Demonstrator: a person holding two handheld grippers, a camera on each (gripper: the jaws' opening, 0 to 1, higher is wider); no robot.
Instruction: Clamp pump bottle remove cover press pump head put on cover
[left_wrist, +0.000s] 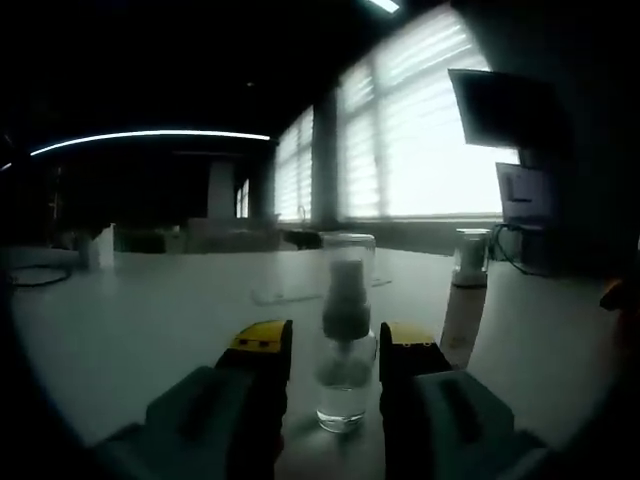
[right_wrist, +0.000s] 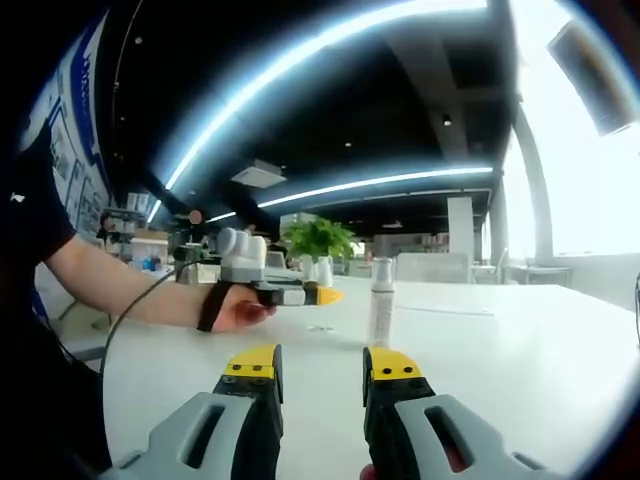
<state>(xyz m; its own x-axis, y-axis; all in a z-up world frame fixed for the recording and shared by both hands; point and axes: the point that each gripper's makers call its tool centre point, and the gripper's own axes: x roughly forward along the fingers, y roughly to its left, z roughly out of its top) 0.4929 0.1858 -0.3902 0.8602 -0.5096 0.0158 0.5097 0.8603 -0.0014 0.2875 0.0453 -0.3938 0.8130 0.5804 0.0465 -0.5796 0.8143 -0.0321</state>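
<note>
Plant (right_wrist: 318, 238) behind pump bottle (right_wrist: 381, 300) (distant).

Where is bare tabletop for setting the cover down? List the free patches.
Free: the table right of the pump bottle, out to its far edge, and the stretch left of the left tool. Crowded: around the bottle, where the left tool's jaws flank it.
</note>
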